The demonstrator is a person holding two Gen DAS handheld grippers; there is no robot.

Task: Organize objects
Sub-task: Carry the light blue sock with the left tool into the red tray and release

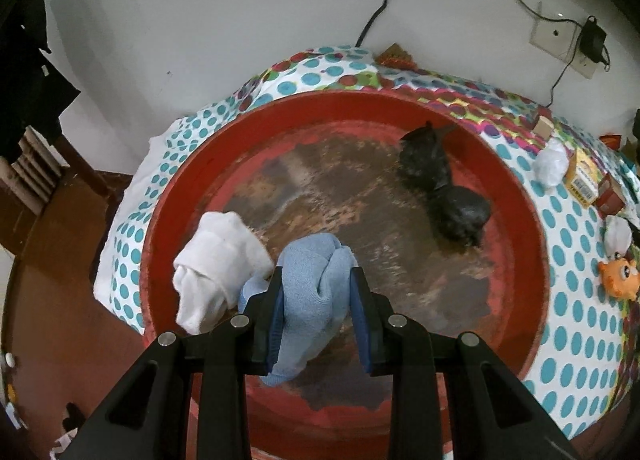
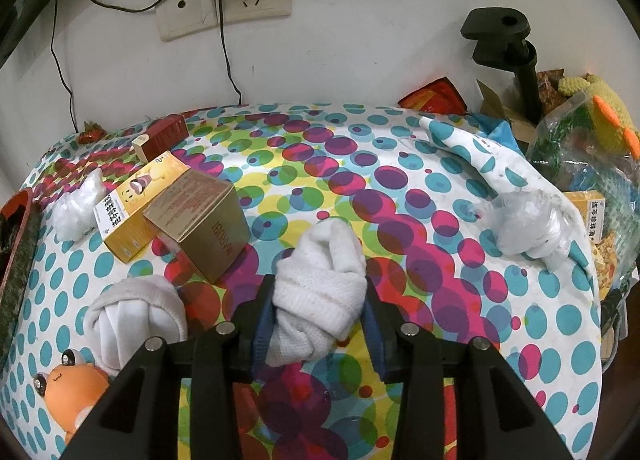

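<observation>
Writing first: "MARUBI" reads on the side of the tan cardboard box (image 2: 200, 225), up-left of the right gripper's (image 2: 318, 314) jaws; leaning against it is a yellow carton (image 2: 138, 205) with printed characters too small to read and a barcode end visible in the left view (image 1: 581, 179). A dark red small box (image 2: 164, 135) sits further back near the wall.

Container: round red tray (image 1: 180, 187) with worn, brown-scuffed floor, resting on the polka-dot cloth (image 2: 400, 163) covering the counter. Inside it: white rolled sock bundle (image 1: 218, 264) just left of the left gripper's (image 1: 316, 320) jaws, and a black knotted sock bundle (image 1: 444, 187) well beyond the jaws toward the far right rim.

Left jaws are clamped on a light blue rolled sock bundle (image 1: 312, 292), blue pads pressed into both its sides, held over the near part of the tray; it touches the white bundle.

Right jaws are closed on a white knitted sock bundle (image 2: 320, 292), the fabric bulging between the pads, low over the cloth; contact with it can't be told.

Left of the right jaws: another white sock bundle (image 2: 132, 316) on the cloth, orange toy animal (image 2: 72, 388) below it. Crumpled clear plastic bag (image 2: 528, 227) to the right, another crumpled white plastic bag (image 2: 78, 207) far left.
</observation>
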